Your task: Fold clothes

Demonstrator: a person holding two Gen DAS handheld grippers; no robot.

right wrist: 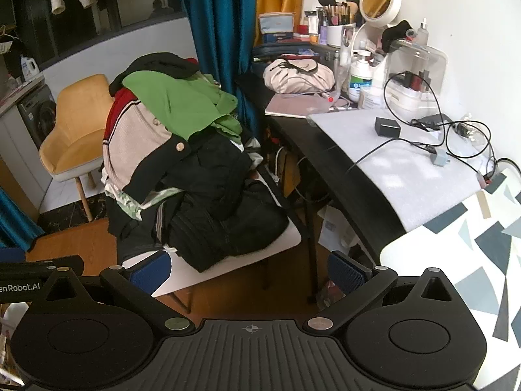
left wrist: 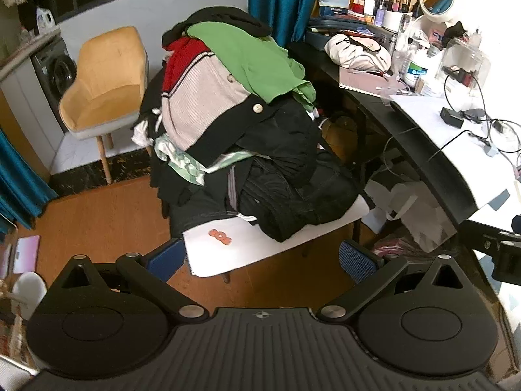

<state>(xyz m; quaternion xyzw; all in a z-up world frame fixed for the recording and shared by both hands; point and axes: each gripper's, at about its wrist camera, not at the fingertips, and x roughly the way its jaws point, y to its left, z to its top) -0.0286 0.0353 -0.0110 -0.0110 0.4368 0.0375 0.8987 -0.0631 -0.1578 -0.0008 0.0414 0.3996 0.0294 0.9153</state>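
A tall heap of clothes (left wrist: 247,123) (right wrist: 192,163) sits on a white chair seat (left wrist: 247,251) (right wrist: 228,264): a green top (left wrist: 250,58) (right wrist: 176,104) near the top, a red, pink and black knit cardigan (left wrist: 205,97) (right wrist: 136,143) below it, black garments underneath. My left gripper (left wrist: 263,257) hangs open in front of the chair, apart from the heap, with nothing between its blue pads (left wrist: 356,260). My right gripper (right wrist: 250,273) is open too, empty, just short of the chair's front edge.
A black desk (left wrist: 407,130) (right wrist: 325,163) stands at the right, loaded with cosmetics, a round mirror (right wrist: 379,0), cables and a white mat (right wrist: 410,169). A yellow armchair (left wrist: 104,84) (right wrist: 75,133) and a washing machine (left wrist: 55,71) are at the back left. A small orange object (left wrist: 220,236) lies on the chair seat. The floor is wooden.
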